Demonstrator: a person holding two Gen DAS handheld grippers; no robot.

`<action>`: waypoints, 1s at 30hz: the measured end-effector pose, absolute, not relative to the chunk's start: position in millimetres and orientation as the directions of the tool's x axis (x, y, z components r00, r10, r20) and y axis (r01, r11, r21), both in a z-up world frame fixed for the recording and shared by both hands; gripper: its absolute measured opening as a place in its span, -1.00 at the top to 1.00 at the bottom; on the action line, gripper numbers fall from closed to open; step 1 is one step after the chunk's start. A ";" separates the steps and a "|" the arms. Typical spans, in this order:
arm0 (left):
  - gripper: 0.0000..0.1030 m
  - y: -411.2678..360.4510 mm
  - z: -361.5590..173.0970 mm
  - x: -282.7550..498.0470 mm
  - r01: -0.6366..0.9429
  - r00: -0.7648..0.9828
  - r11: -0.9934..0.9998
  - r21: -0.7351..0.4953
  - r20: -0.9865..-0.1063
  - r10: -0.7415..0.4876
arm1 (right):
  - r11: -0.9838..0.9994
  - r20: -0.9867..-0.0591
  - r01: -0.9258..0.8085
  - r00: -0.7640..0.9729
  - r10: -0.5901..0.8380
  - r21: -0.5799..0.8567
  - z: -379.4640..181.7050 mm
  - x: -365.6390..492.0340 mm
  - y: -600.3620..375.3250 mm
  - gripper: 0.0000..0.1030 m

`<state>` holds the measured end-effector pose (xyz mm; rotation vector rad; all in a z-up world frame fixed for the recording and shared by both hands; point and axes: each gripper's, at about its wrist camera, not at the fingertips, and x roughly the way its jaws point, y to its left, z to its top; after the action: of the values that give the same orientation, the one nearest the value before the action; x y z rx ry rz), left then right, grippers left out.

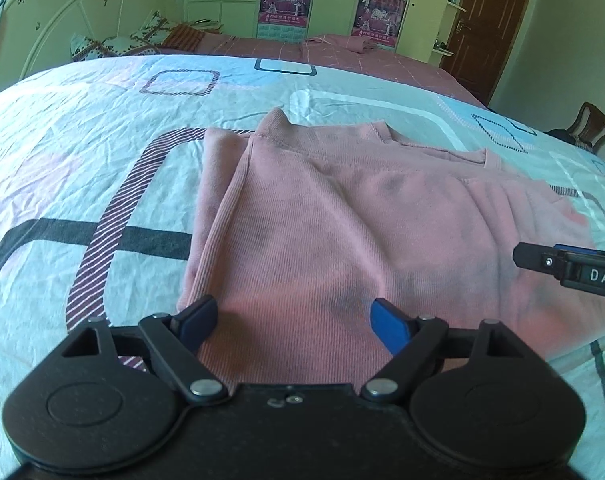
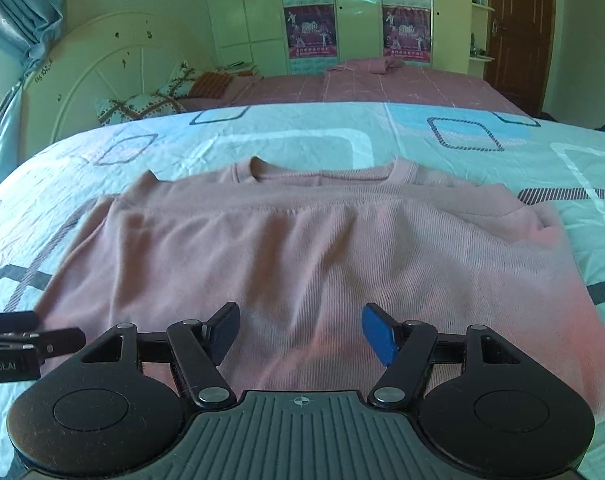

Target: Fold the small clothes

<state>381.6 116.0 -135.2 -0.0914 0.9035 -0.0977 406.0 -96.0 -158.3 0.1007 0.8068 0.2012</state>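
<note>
Pink ribbed top (image 2: 302, 248) flat on bed sheet (image 2: 302, 132), collar far side. Soft, light, limp; likely bunches. Left gripper (image 1: 294, 320), right gripper (image 2: 298, 328): jaws wide, empty, over near hem. Pinch hem corners.

A pink ribbed sweatshirt (image 1: 334, 224) lies on a bed (image 1: 62, 168) covered with a pale sheet printed with rounded squares. Its neckline sits toward 12 o'clock and its 9 o'clock side is folded in over the body. The left gripper (image 1: 294, 326) hovers at 6 o'clock with its jaws spread wide over the near hem, gripping nothing. The right gripper's tip (image 1: 558, 262) enters from 3 o'clock above the cloth. At 12 o'clock stand a wardrobe (image 1: 334, 0) with posters and, toward 1 o'clock, a brown door (image 1: 490, 24).
</note>
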 end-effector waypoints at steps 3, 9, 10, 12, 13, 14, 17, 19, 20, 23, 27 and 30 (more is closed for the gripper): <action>-0.63 122.4 -131.4 375.5 0.029 0.607 0.987 -0.155 -0.782 -0.141 | 0.975 -0.699 -0.149 0.680 0.222 0.164 -152.9 406.7 -92.5 -0.30; -0.64 134.6 -132.4 359.5 -0.023 0.583 0.969 -0.244 -0.791 -0.185 | 0.974 -0.699 -0.143 0.679 0.224 0.173 -155.1 407.6 -90.2 -0.30; -0.64 135.1 -133.0 357.7 -0.028 0.578 0.968 -0.249 -0.794 -0.188 | 0.975 -0.696 -0.137 0.682 0.222 0.176 -155.5 407.6 -90.2 -0.30; -0.64 136.7 -134.5 353.9 -0.050 0.561 0.960 -0.274 -0.803 -0.200 | 0.975 -0.692 -0.135 0.687 0.221 0.177 -156.3 408.7 -89.8 -0.30; -0.65 138.6 -136.0 350.2 -0.067 0.552 0.953 -0.297 -0.806 -0.213 | 0.976 -0.694 -0.133 0.687 0.217 0.174 -157.4 410.9 -89.3 -0.30; -0.66 140.5 -138.1 346.8 -0.084 0.542 0.943 -0.321 -0.809 -0.227 | 0.976 -0.696 -0.133 0.685 0.216 0.172 -158.8 412.4 -88.9 -0.30; -0.66 147.3 -145.6 337.5 -0.142 0.545 0.909 -0.392 -0.797 -0.259 | 0.973 -0.714 -0.132 0.662 0.229 0.189 -166.9 415.3 -88.1 -0.31; -0.67 149.5 -148.8 334.8 -0.163 0.567 0.893 -0.420 -0.780 -0.264 | 0.974 -0.725 -0.135 0.651 0.225 0.181 -173.5 415.0 -85.9 -0.30; -0.70 150.7 -150.6 335.5 -0.171 0.576 0.880 -0.443 -0.770 -0.275 | 0.975 -0.732 -0.138 0.645 0.221 0.173 -177.0 414.7 -84.2 -0.30; -0.81 156.9 -156.8 344.0 -0.216 0.612 0.819 -0.531 -0.728 -0.311 | 0.977 -0.736 -0.142 0.642 0.215 0.162 -182.1 412.9 -82.0 -0.30; -0.81 164.4 -165.5 366.1 -0.250 0.665 0.729 -0.638 -0.660 -0.350 | 0.976 -0.732 -0.143 0.646 0.218 0.165 -178.3 414.2 -82.6 -0.30; -0.74 167.0 -175.5 381.2 -0.254 0.716 0.671 -0.697 -0.602 -0.354 | 0.981 -0.704 -0.129 0.683 0.195 0.147 -167.7 419.2 -83.8 -0.31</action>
<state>381.2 167.0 -175.5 -0.8576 0.7966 -0.0638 419.2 -83.8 -167.7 0.0879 0.7990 0.1816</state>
